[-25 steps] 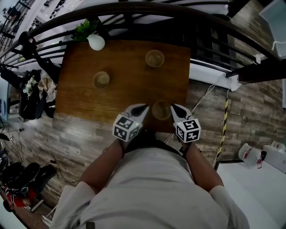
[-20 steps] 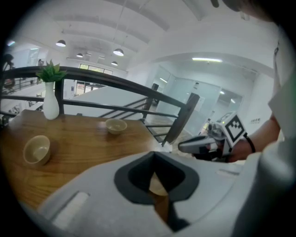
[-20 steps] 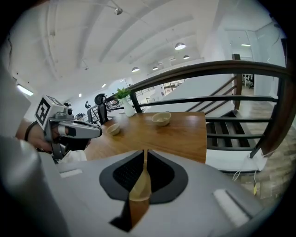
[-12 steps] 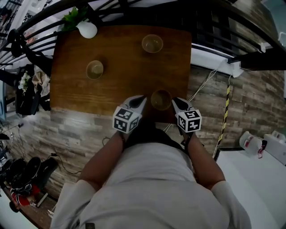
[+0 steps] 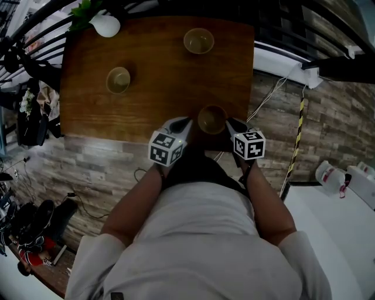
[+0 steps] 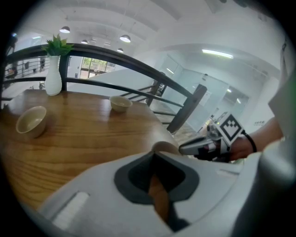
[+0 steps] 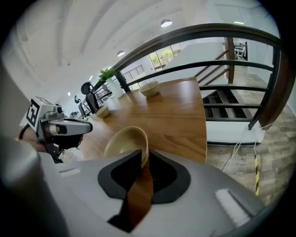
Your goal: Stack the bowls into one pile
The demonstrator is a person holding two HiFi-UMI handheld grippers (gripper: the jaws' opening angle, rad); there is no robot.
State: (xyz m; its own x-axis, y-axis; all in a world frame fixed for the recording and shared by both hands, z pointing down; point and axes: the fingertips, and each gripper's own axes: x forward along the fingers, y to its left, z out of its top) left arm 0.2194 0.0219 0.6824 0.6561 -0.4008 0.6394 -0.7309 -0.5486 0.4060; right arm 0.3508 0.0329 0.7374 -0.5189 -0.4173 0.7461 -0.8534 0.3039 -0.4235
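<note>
The near bowl (image 5: 211, 119) looks light, stiff, slippery — pinch its right rim. Jaws of the right gripper (image 5: 232, 125), just opening, straddle that rim unclamped; the left gripper (image 5: 183, 123) stands slightly apart — empty.

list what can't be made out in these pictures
- Left gripper view: the near bowl shows only a sliver of rim; the left claw hides the rest.
- Head view: the plant is cut off by the top edge.
- Head view: the table has part of its near edge hidden behind the person.
- Head view: the floor clutter at the left edge is too dark and small to name.
</note>
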